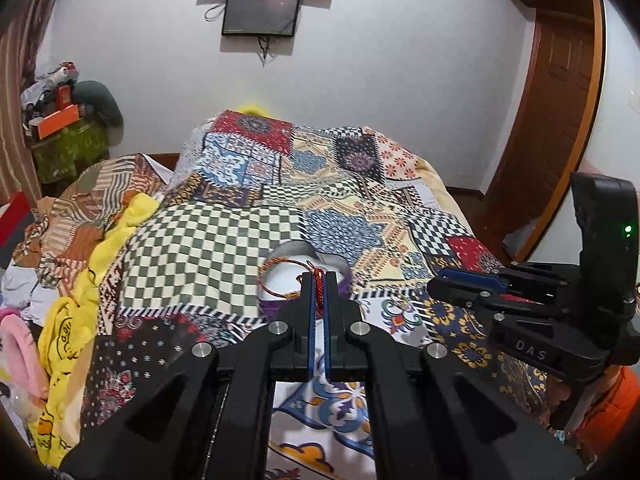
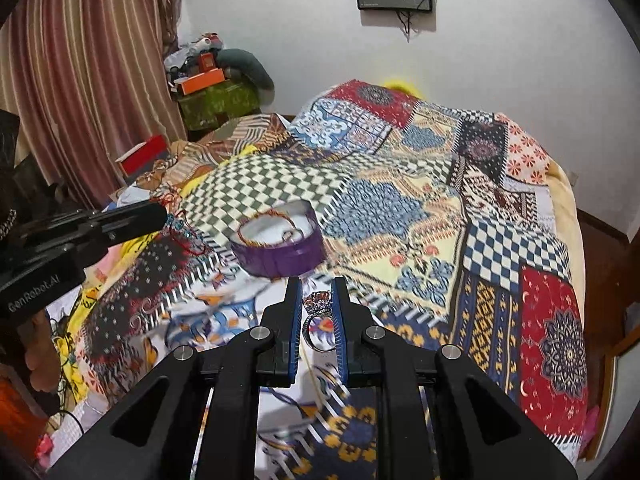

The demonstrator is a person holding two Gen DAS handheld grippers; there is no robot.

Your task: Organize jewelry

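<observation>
Both claws loaded, drop-off into the purple box pending

Left claw point(image 1: 319, 280) nearly closed, pinching red cord bracelet point(image 1: 280, 276) w/ its loop draped over purple box point(image 2: 280, 256) on bed point(image 2: 440, 208). Right claw point(image 2: 317, 304) partly closed on silver ring point(image 2: 318, 320), just short of box. Next, prob.: carry ring over rim, then release.
</observation>
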